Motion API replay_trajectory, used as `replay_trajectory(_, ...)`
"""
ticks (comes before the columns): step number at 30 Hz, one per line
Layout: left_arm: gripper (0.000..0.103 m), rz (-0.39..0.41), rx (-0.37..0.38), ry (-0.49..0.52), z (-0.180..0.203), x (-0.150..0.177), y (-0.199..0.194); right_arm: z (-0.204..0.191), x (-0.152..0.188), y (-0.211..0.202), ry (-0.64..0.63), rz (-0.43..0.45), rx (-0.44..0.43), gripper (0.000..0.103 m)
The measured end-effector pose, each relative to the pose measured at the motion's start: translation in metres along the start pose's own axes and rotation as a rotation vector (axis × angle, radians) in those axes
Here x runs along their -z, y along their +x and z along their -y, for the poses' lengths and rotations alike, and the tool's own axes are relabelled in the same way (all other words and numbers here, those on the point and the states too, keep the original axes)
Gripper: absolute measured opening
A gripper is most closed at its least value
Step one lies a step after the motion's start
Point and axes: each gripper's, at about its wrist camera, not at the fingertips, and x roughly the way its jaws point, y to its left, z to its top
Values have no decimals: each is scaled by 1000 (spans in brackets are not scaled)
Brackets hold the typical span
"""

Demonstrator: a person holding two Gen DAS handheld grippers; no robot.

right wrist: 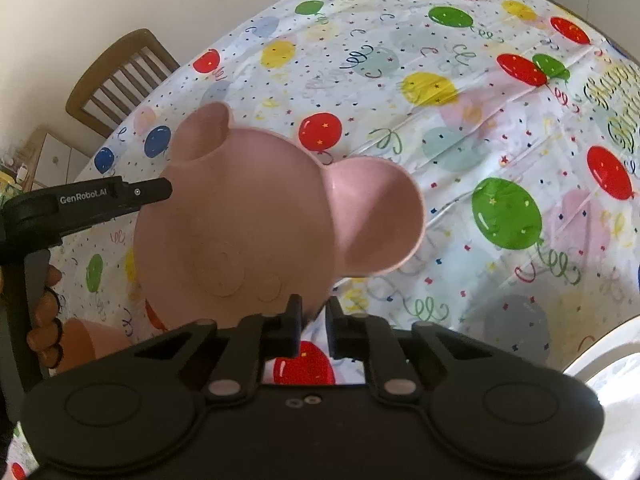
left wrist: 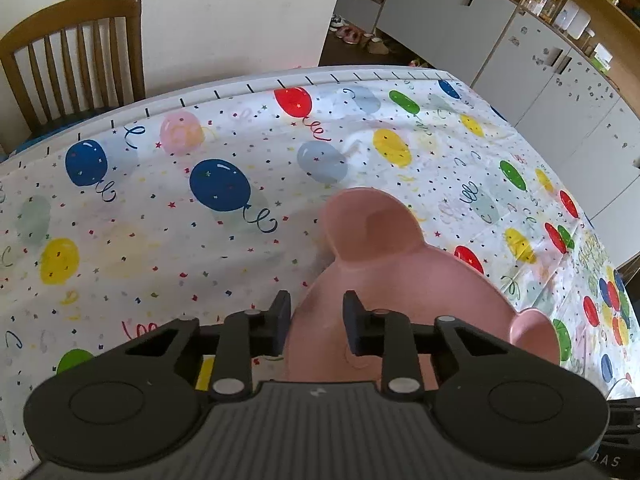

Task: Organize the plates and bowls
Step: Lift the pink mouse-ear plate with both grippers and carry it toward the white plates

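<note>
A smooth, matte pink plate (right wrist: 240,216) shaped like an animal head with two rounded ear cups sits on the bench (left wrist: 160,220), over a glossy balloon-print cloth. The left gripper (left wrist: 316,322) has its fingers narrowed onto the rim at nine o'clock; the right gripper (right wrist: 313,322) has its fingers pinched on the rim at six o'clock.
</note>
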Motion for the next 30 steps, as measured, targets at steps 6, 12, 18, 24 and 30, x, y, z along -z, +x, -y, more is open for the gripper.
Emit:
replay_trajectory(6,27,12,5,2,6,4,-11,2,0,-6,-38,11,3,11)
replay_trajectory(12,27,35,-1,-14,15,5,-29,6,-5,-23,-95,33,-20,11)
replay_trajectory(18,27,63,-1,-19,34,9,-56,13,-10,-50,-174,49,-42,11)
replay_trajectory(24,27,93,0,-28,69,19,-84,32,-12,-84,-237,60,-62,11)
replay_trajectory(30,27,108,-19,-23,111,36,-106,58,-8,-119,-282,70,-76,11)
